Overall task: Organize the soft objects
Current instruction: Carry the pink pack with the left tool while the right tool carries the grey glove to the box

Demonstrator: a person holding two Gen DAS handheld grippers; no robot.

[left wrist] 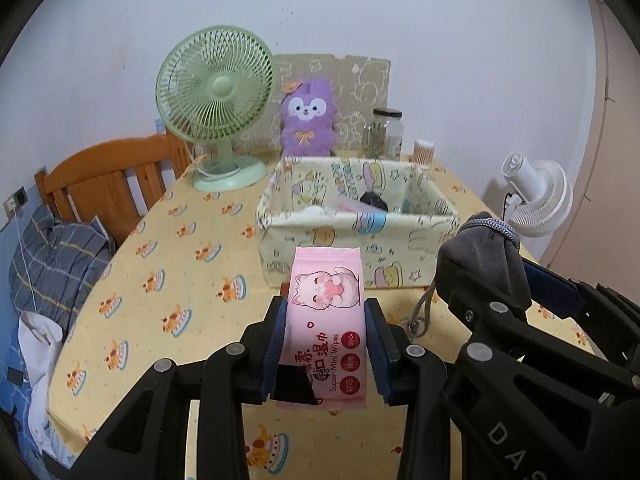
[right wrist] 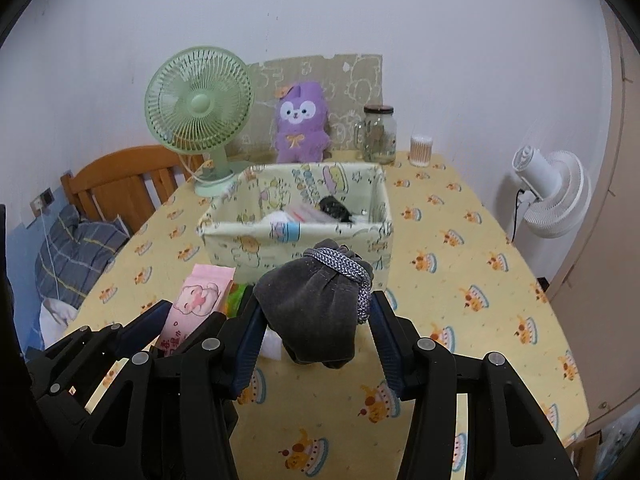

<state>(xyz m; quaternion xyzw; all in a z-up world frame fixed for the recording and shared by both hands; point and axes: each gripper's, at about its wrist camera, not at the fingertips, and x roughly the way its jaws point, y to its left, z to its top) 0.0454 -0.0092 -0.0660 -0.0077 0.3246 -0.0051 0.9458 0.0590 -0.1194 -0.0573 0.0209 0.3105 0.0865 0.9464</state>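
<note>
A dark grey velvet drawstring pouch (right wrist: pixel 316 312) is clamped between the half-spread fingers of the right gripper (right wrist: pixel 316 328), raised before the cream cartoon-printed fabric box (right wrist: pixel 296 240). A pink pack of mini wipes (left wrist: pixel 326 320) is pinched in the narrower left gripper (left wrist: pixel 326 344), above the yellow tablecloth (left wrist: pixel 160 280). The box's contents are blurred and partly hidden behind its front wall.

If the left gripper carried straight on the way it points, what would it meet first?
Probably the near wall of the fabric box, straight beyond the wipes pack held in the left gripper, though depth is hard to judge here.
</note>
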